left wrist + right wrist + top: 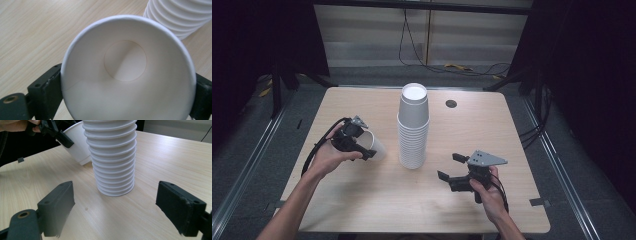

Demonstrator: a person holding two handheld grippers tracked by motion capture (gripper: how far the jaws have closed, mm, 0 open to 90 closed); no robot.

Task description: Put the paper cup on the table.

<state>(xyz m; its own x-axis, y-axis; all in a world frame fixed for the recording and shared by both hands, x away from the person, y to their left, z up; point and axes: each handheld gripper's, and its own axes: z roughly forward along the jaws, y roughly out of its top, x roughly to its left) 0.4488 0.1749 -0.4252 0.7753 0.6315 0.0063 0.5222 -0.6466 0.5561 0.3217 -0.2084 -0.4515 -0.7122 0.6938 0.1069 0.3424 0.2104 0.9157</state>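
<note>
My left gripper (pixel 368 153) pinches a white paper cup (pixel 375 145) by its rim, one jaw on each side, mouth toward my hand and tilted, over the desk's (pixel 362 200) left half, just beside the tall stack of cups (pixel 413 131) at the middle. My right gripper (pixel 450 167) hangs spread wide and empty near the desk's front right. I can read no print on any cup.

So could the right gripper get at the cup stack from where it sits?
Probably yes. The right gripper has its jaws open and aimed at the stack, with bare table between them. The left gripper, holding a single cup, is off to the stack's far side.
</note>
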